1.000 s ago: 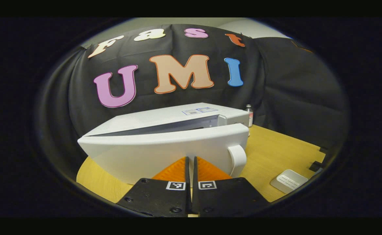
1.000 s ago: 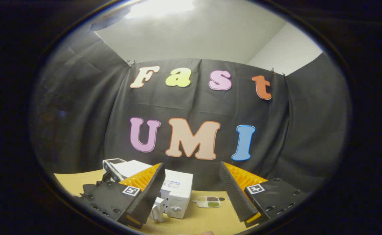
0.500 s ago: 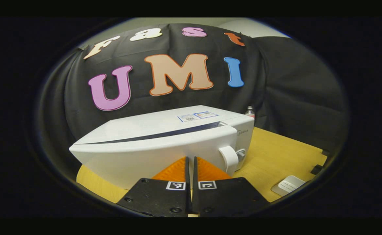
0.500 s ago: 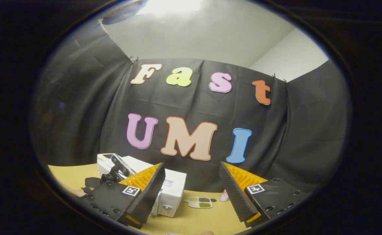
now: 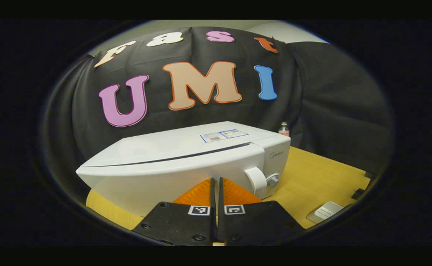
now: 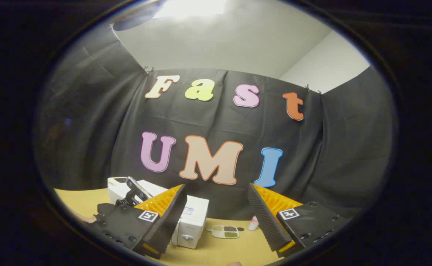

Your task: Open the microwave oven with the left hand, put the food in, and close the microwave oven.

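White microwave oven on the counter, its door almost shut under the left claw.

The light yellow wooden counter (image 5: 312,173) carries the white box-shaped microwave oven (image 5: 171,147), and the white door (image 5: 157,177) of the oven lies nearly against the body, with a thin dark gap along its top edge. The left claw (image 5: 216,181) has its two fingers pressed together with nothing between them, and the tips are at the door front, just beside the white curved handle (image 5: 257,180) and the round knob (image 5: 273,180). The right claw (image 6: 216,214) stands wide with nothing in it, raised above the counter. Between its fingers, farther off on the counter, lie a small white food tray with compartments (image 6: 225,231) and a small white bottle (image 6: 253,223). A flat white ribbed object (image 5: 325,211) lies near the counter edge.
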### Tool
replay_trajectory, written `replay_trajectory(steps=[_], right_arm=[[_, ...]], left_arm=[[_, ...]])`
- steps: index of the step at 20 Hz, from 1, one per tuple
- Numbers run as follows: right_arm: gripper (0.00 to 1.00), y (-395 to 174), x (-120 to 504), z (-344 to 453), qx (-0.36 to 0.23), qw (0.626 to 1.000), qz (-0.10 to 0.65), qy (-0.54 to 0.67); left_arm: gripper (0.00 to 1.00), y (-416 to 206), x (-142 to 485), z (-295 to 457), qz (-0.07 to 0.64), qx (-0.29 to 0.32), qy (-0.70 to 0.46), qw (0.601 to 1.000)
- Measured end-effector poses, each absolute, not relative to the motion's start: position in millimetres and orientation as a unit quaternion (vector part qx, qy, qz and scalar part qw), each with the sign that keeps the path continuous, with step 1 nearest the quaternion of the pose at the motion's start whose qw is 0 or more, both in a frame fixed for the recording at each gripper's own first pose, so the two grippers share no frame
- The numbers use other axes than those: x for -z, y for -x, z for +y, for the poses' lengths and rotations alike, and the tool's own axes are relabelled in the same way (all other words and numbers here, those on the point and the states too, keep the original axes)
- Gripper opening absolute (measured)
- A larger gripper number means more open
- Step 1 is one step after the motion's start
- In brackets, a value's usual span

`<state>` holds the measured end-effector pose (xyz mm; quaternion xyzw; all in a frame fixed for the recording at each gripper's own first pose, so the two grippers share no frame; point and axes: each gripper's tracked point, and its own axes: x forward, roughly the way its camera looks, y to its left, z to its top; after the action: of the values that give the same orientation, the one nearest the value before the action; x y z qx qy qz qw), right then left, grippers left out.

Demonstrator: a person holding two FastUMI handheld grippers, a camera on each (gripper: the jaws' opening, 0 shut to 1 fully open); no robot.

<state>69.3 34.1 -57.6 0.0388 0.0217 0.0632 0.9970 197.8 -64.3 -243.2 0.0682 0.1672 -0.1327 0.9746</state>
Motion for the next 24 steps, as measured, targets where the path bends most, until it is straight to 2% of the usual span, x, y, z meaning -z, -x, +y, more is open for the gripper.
replay_trajectory(steps=[6, 8, 10, 14, 16, 18, 19, 20, 23, 24], right_arm=[[0.96, -73.7, 68.0, 37.7, -0.063, 0.996, 0.039, -0.053], [0.96, -72.0, 65.1, 38.3, -0.064, 0.996, 0.038, -0.051], [0.96, -69.1, 65.8, 38.3, -0.065, 0.996, 0.04, -0.046], [0.96, -67.4, 68.3, 40.8, -0.065, 0.996, 0.043, -0.049], [1.0, -68.3, 64.8, 44.0, -0.067, 0.996, 0.039, -0.051], [1.0, -67.9, 65.3, 48.2, -0.07, 0.995, 0.037, -0.055], [0.96, -68.2, 66.9, 50.4, -0.071, 0.995, 0.037, -0.056], [1.0, -66.3, 67.2, 52.8, -0.073, 0.995, 0.038, -0.059], [1.0, -59.5, 68.3, 60.3, -0.08, 0.994, 0.039, -0.064], [0.96, -57.5, 67.6, 63.5, -0.082, 0.994, 0.039, -0.064]], left_arm=[[0.0, -211.3, 231.7, -77.5, 0.14, 0.13, -0.063, 0.98], [0.04, -209.2, 236.9, -79.8, 0.157, 0.14, -0.034, 0.977], [0.0, -206.3, 245.4, -75.1, 0.174, 0.133, -0.045, 0.975], [0.02, -195.0, 241.6, -62.1, 0.184, 0.126, -0.041, 0.974], [0.0, -182.9, 225.7, -55.4, 0.173, 0.123, -0.034, 0.977], [0.02, -164.0, 205.5, -48.2, 0.162, 0.127, -0.044, 0.978], [0.01, -153.8, 192.7, -44.3, 0.151, 0.129, -0.044, 0.979], [0.0, -142.4, 180.5, -39.3, 0.144, 0.13, -0.046, 0.98], [0.0, -113.2, 147.8, -14.1, 0.125, 0.112, -0.048, 0.985], [0.0, -104.6, 137.2, -7.1, 0.123, 0.106, -0.044, 0.986]])
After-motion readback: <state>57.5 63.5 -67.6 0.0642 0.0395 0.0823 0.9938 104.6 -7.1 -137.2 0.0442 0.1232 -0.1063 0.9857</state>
